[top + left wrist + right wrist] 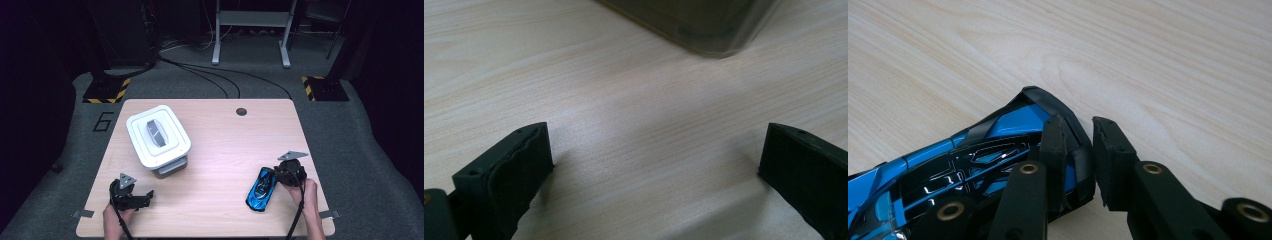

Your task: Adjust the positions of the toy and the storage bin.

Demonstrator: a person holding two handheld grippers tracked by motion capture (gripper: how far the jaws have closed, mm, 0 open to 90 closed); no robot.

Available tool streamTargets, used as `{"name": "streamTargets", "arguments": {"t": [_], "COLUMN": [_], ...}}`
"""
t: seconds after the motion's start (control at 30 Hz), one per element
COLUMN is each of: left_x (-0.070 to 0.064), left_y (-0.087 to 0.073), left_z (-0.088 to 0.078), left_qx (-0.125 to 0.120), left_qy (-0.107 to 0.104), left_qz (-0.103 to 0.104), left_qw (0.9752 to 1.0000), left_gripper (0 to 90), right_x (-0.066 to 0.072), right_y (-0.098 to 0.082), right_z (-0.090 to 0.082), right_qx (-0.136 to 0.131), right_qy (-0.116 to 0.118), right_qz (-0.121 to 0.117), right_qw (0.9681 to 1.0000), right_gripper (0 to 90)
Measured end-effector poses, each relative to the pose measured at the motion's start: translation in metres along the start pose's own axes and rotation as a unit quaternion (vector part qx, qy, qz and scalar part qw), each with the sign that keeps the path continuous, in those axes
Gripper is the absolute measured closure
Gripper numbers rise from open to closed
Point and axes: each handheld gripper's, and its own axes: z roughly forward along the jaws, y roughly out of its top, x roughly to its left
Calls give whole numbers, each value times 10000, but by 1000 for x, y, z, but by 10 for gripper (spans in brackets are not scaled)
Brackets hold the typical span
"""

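Pale wooden table (220,150) is seen bearing, near right, a glossy blue-and-black plastic toy car (261,189), judged light, rigid and slippery, best taken across its flanks, pinched at its end wall by the closed right gripper (1079,150), while the left gripper (654,165) is held wide apart.

overhead view, two close table (220,150) views
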Motion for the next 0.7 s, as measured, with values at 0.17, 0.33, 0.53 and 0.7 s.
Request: {"name": "streamTargets", "arguments": {"t": [0.17, 0.33, 0.53, 0.7], "left_x": [0, 0, 1, 1], "left_y": [0, 0, 0, 0], "left_z": [0, 0, -1, -1], "left_qx": [1, 7, 53, 51], "left_qy": [-1, -1, -8, -7], "left_qz": [-5, 3, 61, 63], "left_qw": [10000, 10000, 10000, 10000], "left_gripper": [6, 6, 6, 6], "right_x": [0, 0, 3, 5], "right_y": [7, 12, 10, 1], "right_z": [4, 8, 8, 0], "right_qx": [5, -10, -45, -306], "right_qy": [-22, -66, -180, -201], "right_qz": [-57, -11, 171, 739], "right_qw": [10000, 10000, 9997, 9966], "right_gripper": [754, 751, 731, 535]}}
